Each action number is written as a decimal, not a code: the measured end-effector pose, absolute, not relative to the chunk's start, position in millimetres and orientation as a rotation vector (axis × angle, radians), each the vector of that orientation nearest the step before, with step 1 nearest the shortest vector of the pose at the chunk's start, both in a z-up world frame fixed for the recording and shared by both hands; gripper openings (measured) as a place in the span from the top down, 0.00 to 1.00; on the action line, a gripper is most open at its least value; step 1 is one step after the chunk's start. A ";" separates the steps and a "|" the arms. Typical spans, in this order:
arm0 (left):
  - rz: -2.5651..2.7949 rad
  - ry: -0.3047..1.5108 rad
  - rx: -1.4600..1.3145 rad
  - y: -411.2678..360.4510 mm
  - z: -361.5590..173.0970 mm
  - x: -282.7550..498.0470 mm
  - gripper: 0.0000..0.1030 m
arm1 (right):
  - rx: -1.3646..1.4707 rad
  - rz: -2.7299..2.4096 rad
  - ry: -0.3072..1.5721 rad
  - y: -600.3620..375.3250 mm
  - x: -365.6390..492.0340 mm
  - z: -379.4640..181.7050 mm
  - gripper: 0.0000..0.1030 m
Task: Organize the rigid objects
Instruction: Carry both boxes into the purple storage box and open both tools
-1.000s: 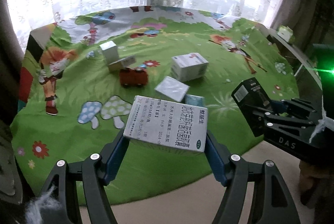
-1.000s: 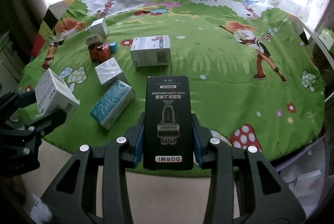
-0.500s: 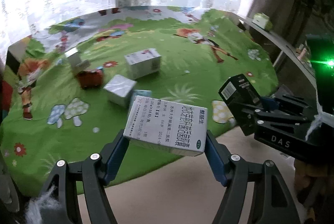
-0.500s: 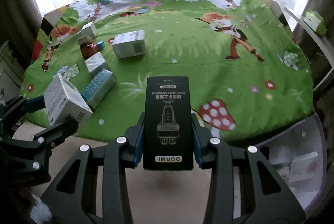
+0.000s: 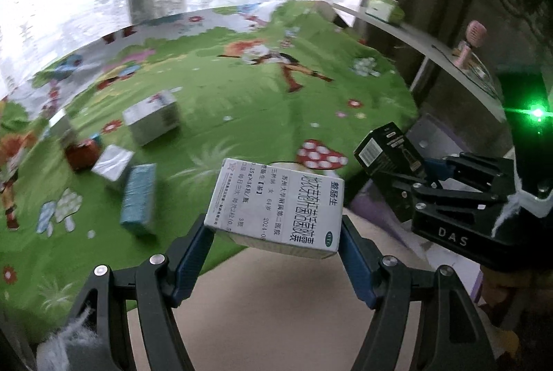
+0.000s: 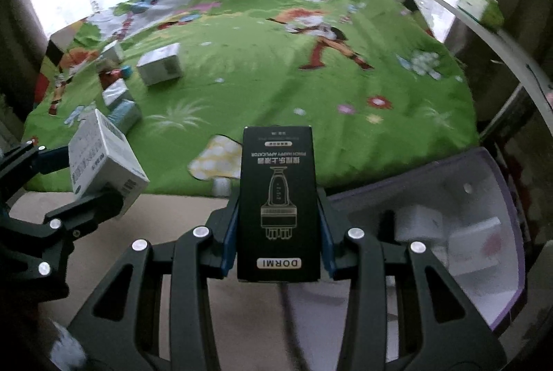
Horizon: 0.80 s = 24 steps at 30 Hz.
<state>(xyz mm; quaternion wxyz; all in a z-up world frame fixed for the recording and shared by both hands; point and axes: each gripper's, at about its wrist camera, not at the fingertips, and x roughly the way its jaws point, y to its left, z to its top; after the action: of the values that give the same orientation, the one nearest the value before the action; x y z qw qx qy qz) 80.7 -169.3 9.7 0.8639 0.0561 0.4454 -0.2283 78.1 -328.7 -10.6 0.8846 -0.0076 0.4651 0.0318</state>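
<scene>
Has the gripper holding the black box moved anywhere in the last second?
Yes. The right gripper with its black box has swung right: the clear purple-rimmed bin now fills its lower right view, and the mat's boxes slid left.

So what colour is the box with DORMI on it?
Black box with gold print, clearest in the right wrist view.

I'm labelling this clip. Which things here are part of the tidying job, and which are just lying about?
Part of the job:
- white medicine box, in left gripper
- black DORMI box, in right gripper
- purple-rimmed bin
- teal box

Lying about:
- pink handheld fan
- green box on shelf
</scene>
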 end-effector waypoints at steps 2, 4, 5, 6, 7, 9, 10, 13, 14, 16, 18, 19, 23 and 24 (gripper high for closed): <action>-0.504 0.937 0.132 -181.7 9.6 79.5 0.30 | -0.009 0.042 0.970 -341.7 74.5 -11.2 0.58; -0.528 0.941 0.146 -194.5 9.5 78.2 0.30 | 0.002 0.023 0.972 -352.9 72.0 -11.1 0.59; -0.538 0.943 0.149 -199.4 9.5 77.5 0.30 | 0.006 0.012 0.973 -359.1 70.9 -11.4 0.58; -0.551 0.946 0.150 -205.0 9.4 77.3 0.30 | 0.012 -0.002 0.974 -366.6 69.8 -11.6 0.58; -0.565 0.950 0.152 -210.6 9.4 77.3 0.30 | 0.015 -0.009 0.976 -371.2 68.8 -11.7 0.58; -0.588 0.954 0.160 -221.0 9.1 76.3 0.30 | 0.023 -0.025 0.978 -380.6 65.7 -12.1 0.58; -0.602 0.957 0.163 -225.7 8.7 76.1 0.30 | 0.026 -0.034 0.978 -385.8 63.9 -12.3 0.58; -0.631 0.965 0.176 -240.6 8.2 74.5 0.30 | 0.038 -0.057 0.981 -398.8 59.7 -12.8 0.58; -0.639 0.966 0.181 -245.1 8.1 74.0 0.30 | 0.043 -0.068 0.982 -404.1 58.4 -12.9 0.58; -0.661 0.966 0.189 -255.1 8.3 72.4 0.30 | 0.050 -0.084 0.981 -411.5 56.2 -12.5 0.58; -0.686 0.970 0.189 -264.0 8.5 71.3 0.30 | 0.061 -0.105 0.982 -420.5 54.8 -12.0 0.58; -0.706 0.970 0.183 -268.9 9.0 70.6 0.30 | 0.068 -0.110 0.982 -424.0 54.3 -11.6 0.58; -0.764 0.995 0.177 -285.2 5.3 70.8 0.28 | 0.081 -0.136 0.978 -435.4 52.5 -10.0 0.58; -0.775 1.007 0.177 -288.9 3.1 71.2 0.28 | 0.085 -0.143 0.979 -438.2 51.9 -10.0 0.58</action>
<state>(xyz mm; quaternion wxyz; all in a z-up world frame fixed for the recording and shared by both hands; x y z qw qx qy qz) 71.2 -288.9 3.1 0.8012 0.0827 0.4698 -0.3613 51.9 -438.2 -10.0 0.8793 0.0407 0.4695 -0.0684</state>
